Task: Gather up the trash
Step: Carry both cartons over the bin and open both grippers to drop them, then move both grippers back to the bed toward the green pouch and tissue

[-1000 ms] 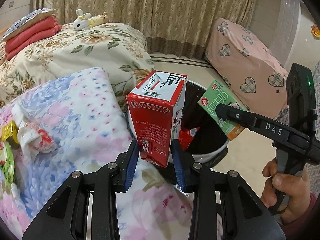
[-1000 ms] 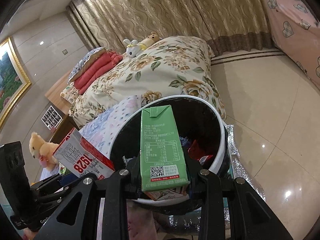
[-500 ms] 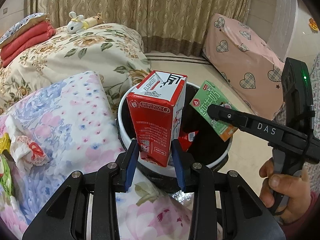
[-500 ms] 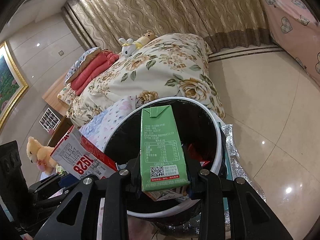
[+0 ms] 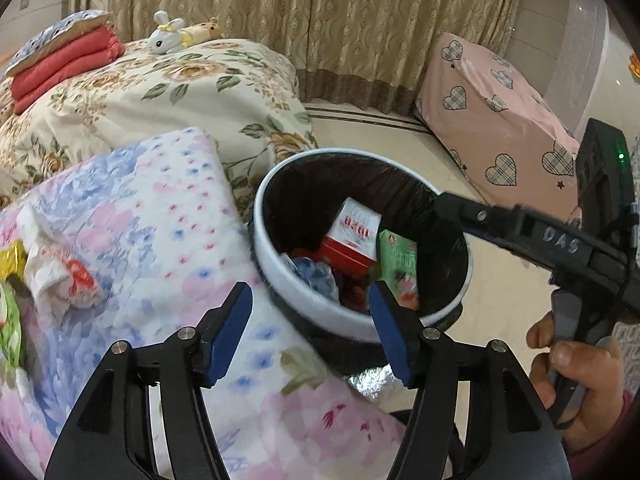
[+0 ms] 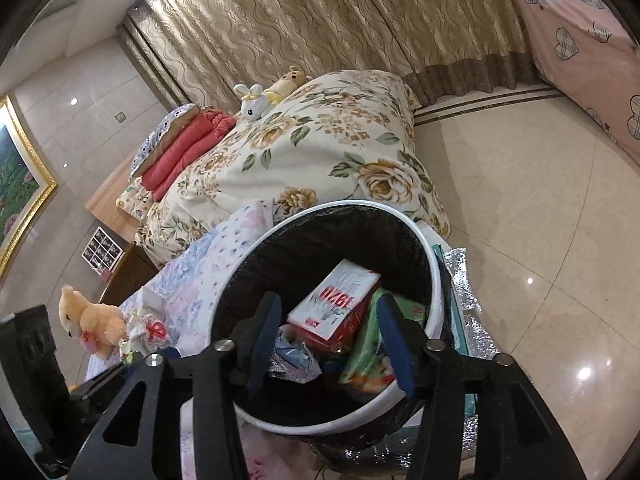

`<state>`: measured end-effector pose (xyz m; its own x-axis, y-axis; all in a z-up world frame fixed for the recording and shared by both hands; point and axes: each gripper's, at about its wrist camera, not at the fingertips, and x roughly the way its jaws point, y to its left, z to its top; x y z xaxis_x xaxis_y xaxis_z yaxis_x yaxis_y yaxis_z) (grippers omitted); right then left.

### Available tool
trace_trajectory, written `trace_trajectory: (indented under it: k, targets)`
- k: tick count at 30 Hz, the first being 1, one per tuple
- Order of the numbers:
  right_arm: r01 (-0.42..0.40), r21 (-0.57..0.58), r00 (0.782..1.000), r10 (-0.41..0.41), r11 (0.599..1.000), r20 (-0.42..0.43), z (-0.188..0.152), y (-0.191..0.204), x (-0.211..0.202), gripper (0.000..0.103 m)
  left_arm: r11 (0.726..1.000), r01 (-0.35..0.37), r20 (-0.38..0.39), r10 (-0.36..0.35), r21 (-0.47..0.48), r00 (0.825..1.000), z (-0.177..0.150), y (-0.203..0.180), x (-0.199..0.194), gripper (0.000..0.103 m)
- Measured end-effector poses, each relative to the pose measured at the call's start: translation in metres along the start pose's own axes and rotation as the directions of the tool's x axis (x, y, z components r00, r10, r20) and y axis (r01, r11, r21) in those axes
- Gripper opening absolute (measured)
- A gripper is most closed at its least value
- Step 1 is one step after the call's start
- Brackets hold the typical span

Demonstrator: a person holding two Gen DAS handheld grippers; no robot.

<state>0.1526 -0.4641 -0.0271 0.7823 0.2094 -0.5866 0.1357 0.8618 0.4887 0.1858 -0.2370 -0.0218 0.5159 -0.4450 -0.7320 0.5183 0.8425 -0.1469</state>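
A white-rimmed trash bin (image 5: 280, 272) with a black liner stands beside the bed; it also shows in the right wrist view (image 6: 438, 292). Inside lie a red and white carton (image 5: 352, 240) (image 6: 336, 304), a green carton (image 5: 398, 260) (image 6: 368, 352) and other crumpled trash. My left gripper (image 5: 310, 328) is open and empty just above the bin's near rim. My right gripper (image 6: 332, 340) is open and empty over the bin; its arm (image 5: 520, 232) crosses the bin's right side in the left wrist view.
A floral quilt (image 5: 140, 240) covers the bed left of the bin, with crumpled wrappers (image 5: 52, 276) and a yellow-green packet at its left edge. A teddy bear (image 6: 88, 320) sits on the bed. A pink heart-patterned cover (image 5: 500, 132) lies beyond on the tiled floor.
Both grippers have opened. The red carton left the left gripper and the green carton left the right gripper; both now lie inside the bin.
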Motion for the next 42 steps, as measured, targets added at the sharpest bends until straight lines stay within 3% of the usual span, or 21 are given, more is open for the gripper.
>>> trace_trajectory:
  k: [4,9,21,32,42]
  targets:
    - [-0.002,-0.017,1.0,0.003,1.0,0.013,-0.004,0.009,-0.004,0.063,0.999,-0.004,-0.004,0.003,-0.043,1.0,-0.017,0.013,-0.008,0.063]
    - [-0.019,-0.037,1.0,0.02,0.999,0.013,-0.015,0.025,-0.006,0.075,0.994,-0.031,-0.008,0.031,-0.101,0.999,-0.038,0.036,-0.021,0.064]
    - [-0.075,-0.125,0.997,0.071,0.989,-0.035,-0.053,0.078,0.002,0.084,0.965,-0.124,0.023,0.133,-0.232,0.991,-0.077,0.097,-0.063,0.067]
    - [-0.15,-0.189,0.986,0.132,0.971,-0.104,-0.084,0.128,0.018,0.084,0.923,-0.192,0.024,0.212,-0.334,0.977,-0.108,0.145,-0.09,0.069]
    - [-0.208,-0.224,0.971,0.172,0.952,-0.169,-0.095,0.16,0.04,0.087,0.883,-0.252,0.008,0.278,-0.395,0.961,-0.117,0.179,-0.099,0.078]
